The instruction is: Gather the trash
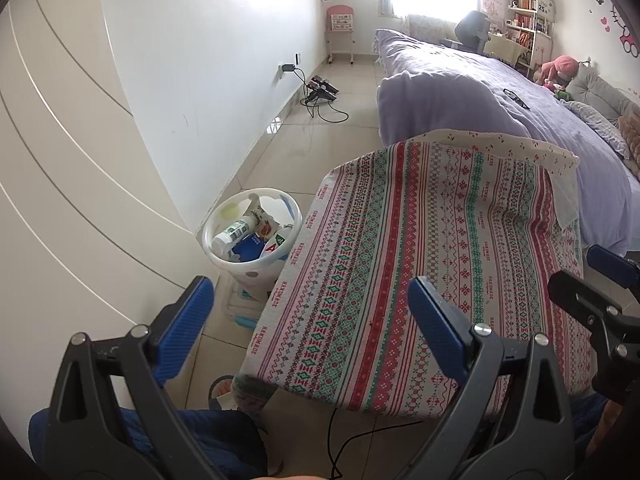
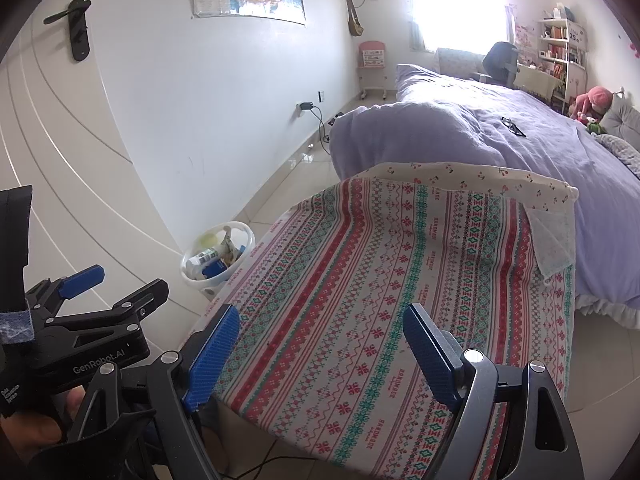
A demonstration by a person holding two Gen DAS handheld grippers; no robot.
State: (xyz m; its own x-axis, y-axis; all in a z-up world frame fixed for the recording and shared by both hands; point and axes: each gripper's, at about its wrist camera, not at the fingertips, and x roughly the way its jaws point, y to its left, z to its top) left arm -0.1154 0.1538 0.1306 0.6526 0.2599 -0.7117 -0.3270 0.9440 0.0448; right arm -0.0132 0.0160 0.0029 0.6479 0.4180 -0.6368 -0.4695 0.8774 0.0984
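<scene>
Both tools are held low over the near edge of a small table (image 1: 420, 264) draped in a patterned cloth. The left gripper (image 1: 308, 324) is spread wide with nothing between its blue pads, and the right gripper (image 2: 320, 356) is likewise wide apart and empty. No loose trash can be seen on the cloth in either view, so collection is judged to be finished or nearly so.

The trash is found in the white bin (image 1: 252, 236), which stands on the tiled floor (image 1: 320, 132) at about 10 o'clock from the left gripper, close to the table's left edge and near the wall. Inside it a white bottle (image 1: 234, 232) lies tilted, with a blue packet (image 1: 250, 250) below it and a carton (image 1: 276, 242) bearing red and green marks toward the table side; crumpled wrapping is seen at the back. From the right wrist view the same bin (image 2: 218, 254) is seen at about 10 o'clock.

If anything remains, the cloth and floor should be scanned before any reach, and each piece should be carried above the rim and released well inside it
</scene>
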